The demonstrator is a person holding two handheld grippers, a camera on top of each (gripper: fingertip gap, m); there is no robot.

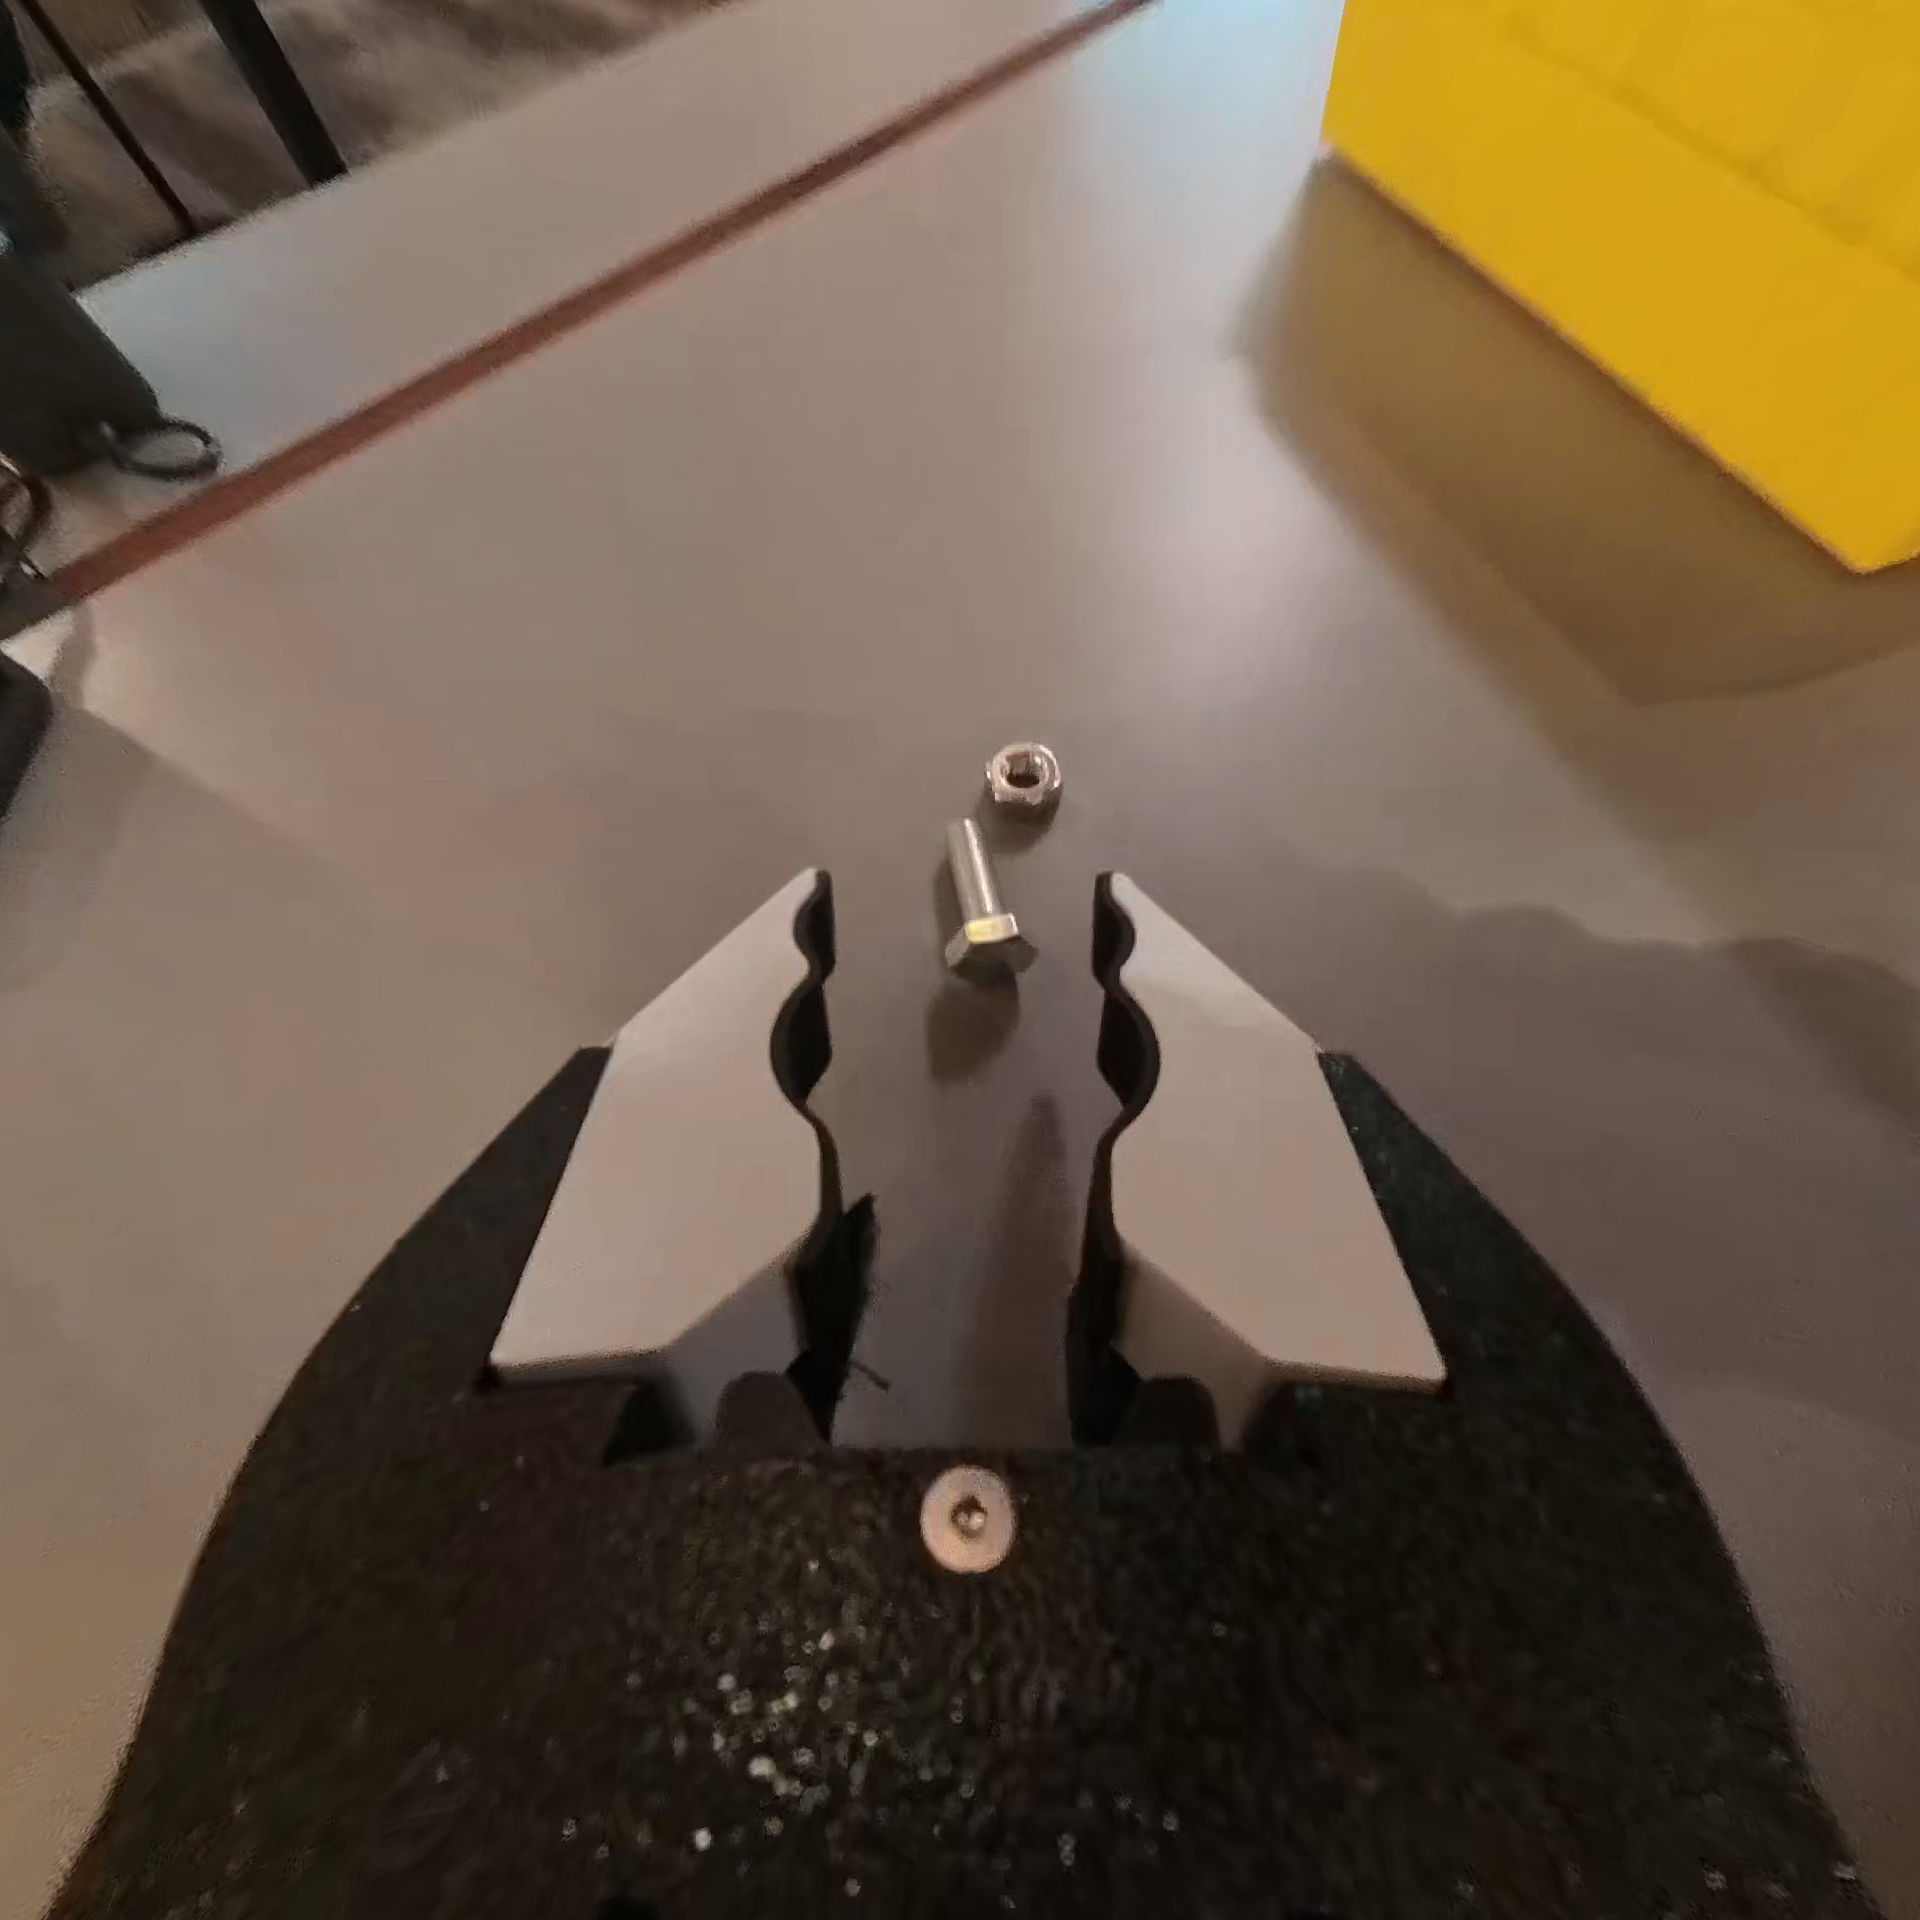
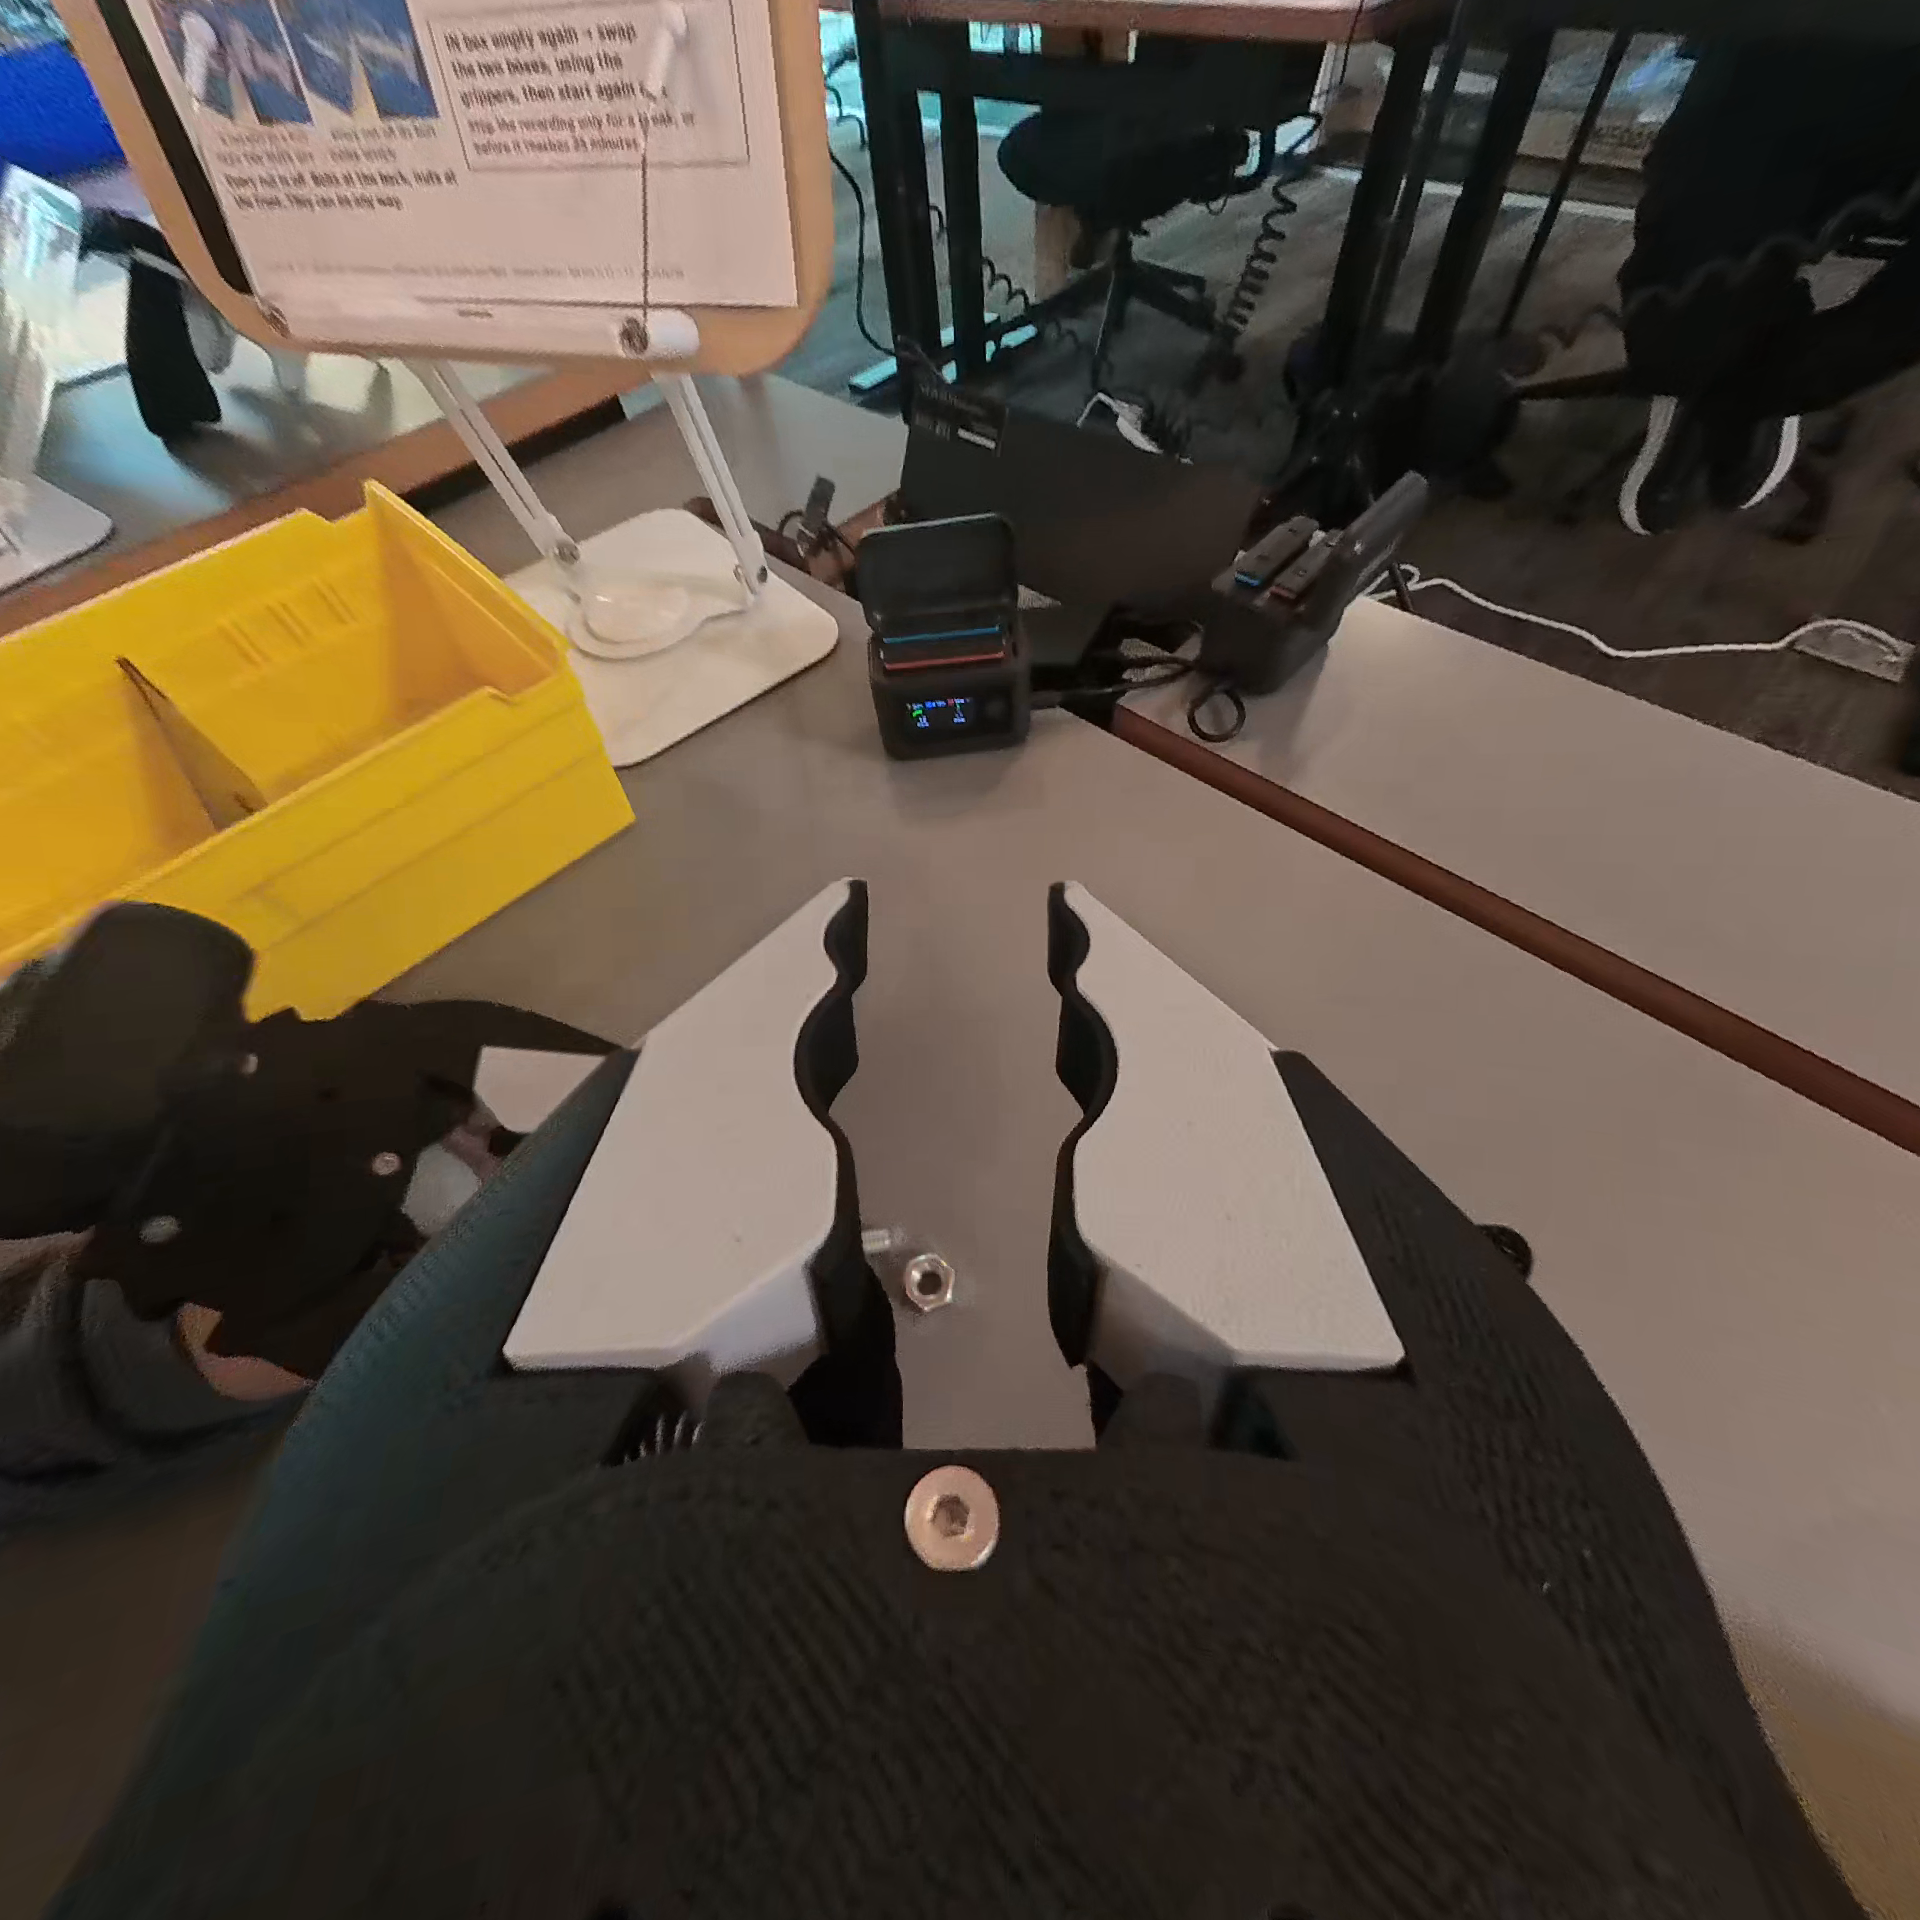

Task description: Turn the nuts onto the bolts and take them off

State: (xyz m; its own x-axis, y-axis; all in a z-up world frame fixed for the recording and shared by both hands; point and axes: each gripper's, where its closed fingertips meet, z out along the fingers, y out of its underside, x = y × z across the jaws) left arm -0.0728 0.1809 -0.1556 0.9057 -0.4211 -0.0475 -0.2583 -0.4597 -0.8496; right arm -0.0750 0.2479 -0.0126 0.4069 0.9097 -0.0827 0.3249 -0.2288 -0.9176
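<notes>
A small steel hex bolt (image 1: 977, 912) lies flat on the grey table, head toward me, just ahead of and between the fingertips of my left gripper (image 1: 964, 894), which is open and empty. A steel hex nut (image 1: 1020, 777) lies flat just beyond the bolt's tip, apart from it. In the right wrist view the nut (image 2: 925, 1279) lies on the table below my open, empty right gripper (image 2: 958, 902), seen deep between its fingers, with the bolt's tip (image 2: 881, 1238) peeking out beside the left finger. The left gripper's black body (image 2: 208, 1122) shows at left.
A yellow bin (image 2: 312, 727) with a divider stands at left, also at the upper right of the left wrist view (image 1: 1662, 260). A white stand (image 2: 686, 613) holds an instruction sheet behind it. Two black charger boxes (image 2: 951, 665) sit at the table's back. A dark seam (image 2: 1507, 914) runs between the tabletops. About 15 cm separates my left fingertips from my right.
</notes>
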